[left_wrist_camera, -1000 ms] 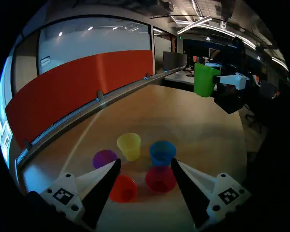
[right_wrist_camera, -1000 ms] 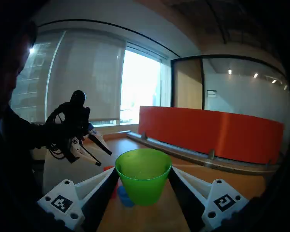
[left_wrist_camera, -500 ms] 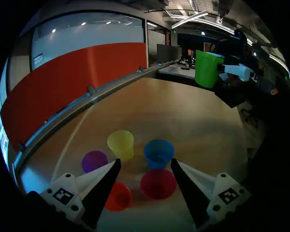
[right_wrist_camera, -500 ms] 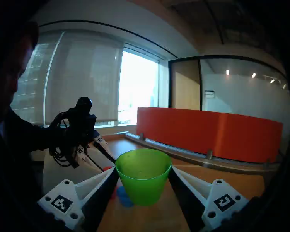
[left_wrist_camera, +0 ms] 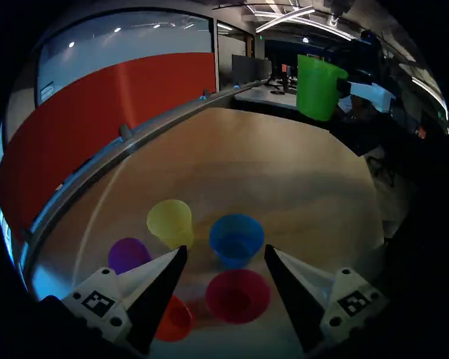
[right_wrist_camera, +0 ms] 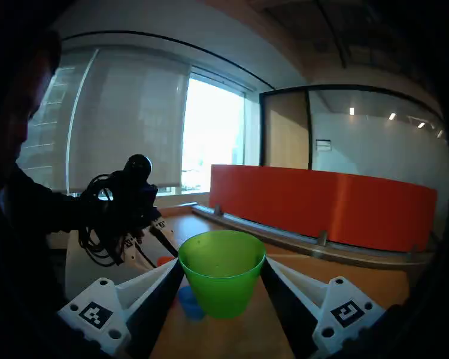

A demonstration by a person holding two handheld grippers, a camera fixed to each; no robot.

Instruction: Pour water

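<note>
Tabletop (left_wrist_camera: pixel 254 161): pale wood, rounded far edge.
Orange panel (left_wrist_camera: pixel 105 102): runs along the tabletop's side, frosted glass above it.
Metal rail (left_wrist_camera: pixel 123 146): at the panel's foot.
Window (right_wrist_camera: pixel 215 137): bright, with a blind (right_wrist_camera: pixel 123 119) beside it.
Ceiling lights (left_wrist_camera: pixel 284 11): long strips, lit.

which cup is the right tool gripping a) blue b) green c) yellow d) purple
b: the green plastic cup sits pinched between both fingers of the right tool, while the yellow plastic cup, blue plastic cup and purple plastic cup stand on the wooden table.
</note>
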